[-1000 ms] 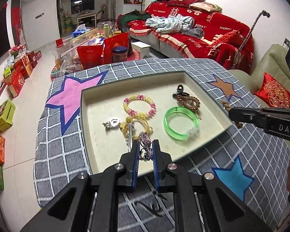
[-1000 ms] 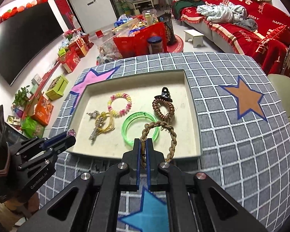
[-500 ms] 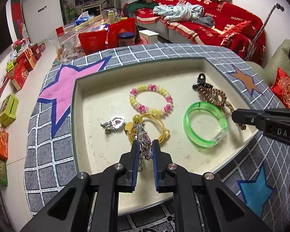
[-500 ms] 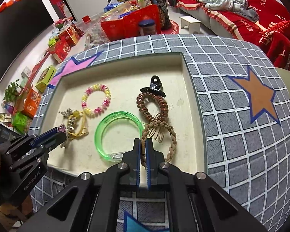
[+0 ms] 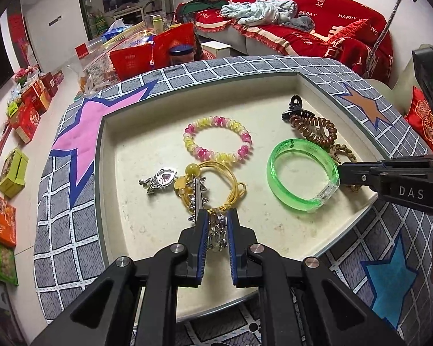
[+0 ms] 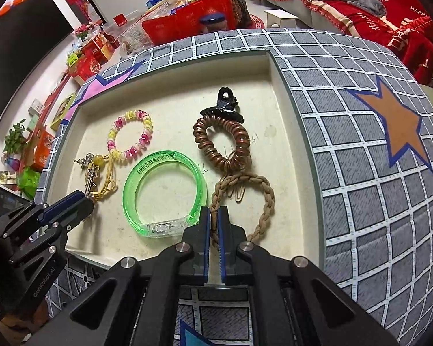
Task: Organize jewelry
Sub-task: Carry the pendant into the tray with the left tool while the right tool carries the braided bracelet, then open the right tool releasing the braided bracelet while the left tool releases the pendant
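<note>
Tray (image 5: 124,230): cream, shallow, sat on the checked surface (image 5: 60,230); it held every piece listed below.

Left claw (image 5: 216,227): closed on a jewelled clip (image 5: 216,232). You had brought it down over the last second, so the clip's far end lay among the yellow cord (image 5: 231,178) and the heart charm (image 5: 163,178) on the tray floor.

Right claw (image 6: 214,225): closed on a braided cord (image 6: 267,199). You had lowered this one too; the cord's loop rested flat on the tray, touching the brown coil tie (image 6: 220,141), with a black clip (image 6: 225,105) at the coil's far side.

Green bangle (image 6: 164,190): flat, just left of your right claw, untouched.
Bead bracelet (image 6: 131,139): pink and yellow, flat, apart from both claws.

Reading: both carried pieces had reached the tray but neither was let go. Judged from this, the placing was near its end; opening each claw and lifting clear looked the likely remaining step. Risk: the jewelled clip could snag the yellow cord on withdrawal.
</note>
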Action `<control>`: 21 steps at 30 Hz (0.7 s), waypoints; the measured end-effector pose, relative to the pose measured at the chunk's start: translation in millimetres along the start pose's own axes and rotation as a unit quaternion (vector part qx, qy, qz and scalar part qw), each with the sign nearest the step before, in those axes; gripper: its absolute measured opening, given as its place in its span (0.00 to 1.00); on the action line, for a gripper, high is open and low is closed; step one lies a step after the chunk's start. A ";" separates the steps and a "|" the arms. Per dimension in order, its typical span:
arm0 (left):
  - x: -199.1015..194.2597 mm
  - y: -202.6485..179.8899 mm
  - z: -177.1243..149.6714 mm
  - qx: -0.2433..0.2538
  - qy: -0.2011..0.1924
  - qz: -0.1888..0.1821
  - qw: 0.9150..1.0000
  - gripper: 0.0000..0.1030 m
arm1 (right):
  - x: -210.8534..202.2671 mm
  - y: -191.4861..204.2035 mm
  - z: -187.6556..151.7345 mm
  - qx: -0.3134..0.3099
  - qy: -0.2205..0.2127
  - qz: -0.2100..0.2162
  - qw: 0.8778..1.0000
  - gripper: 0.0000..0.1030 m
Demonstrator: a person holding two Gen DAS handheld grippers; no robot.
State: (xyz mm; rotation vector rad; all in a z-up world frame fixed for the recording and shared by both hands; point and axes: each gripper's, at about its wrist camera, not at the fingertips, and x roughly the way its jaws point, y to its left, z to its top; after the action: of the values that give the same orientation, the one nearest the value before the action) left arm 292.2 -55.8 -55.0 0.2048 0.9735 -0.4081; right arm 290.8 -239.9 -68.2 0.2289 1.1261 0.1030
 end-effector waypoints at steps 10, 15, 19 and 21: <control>-2.8 -1.1 -0.9 -0.004 0.000 -0.002 1.000 0.28 | -13.8 0.6 1.7 0.009 -0.013 0.022 1.000 0.50; -9.4 -0.6 -0.6 -0.008 -0.009 -0.012 1.000 0.28 | -28.1 4.7 1.9 0.009 -0.037 0.028 0.999 0.72; -17.7 -1.6 1.4 -0.012 -0.021 -0.016 1.000 0.28 | -40.9 4.4 0.3 0.015 -0.054 0.029 0.998 0.77; -21.4 -1.9 2.9 -0.015 -0.025 -0.014 0.999 0.28 | -44.9 3.5 -0.9 0.017 -0.056 0.031 0.998 0.78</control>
State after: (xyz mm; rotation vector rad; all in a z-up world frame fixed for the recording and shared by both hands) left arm 283.1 -53.3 -35.5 0.1536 0.9337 -0.4218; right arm 270.9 -245.2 -28.1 0.2961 1.0094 0.1238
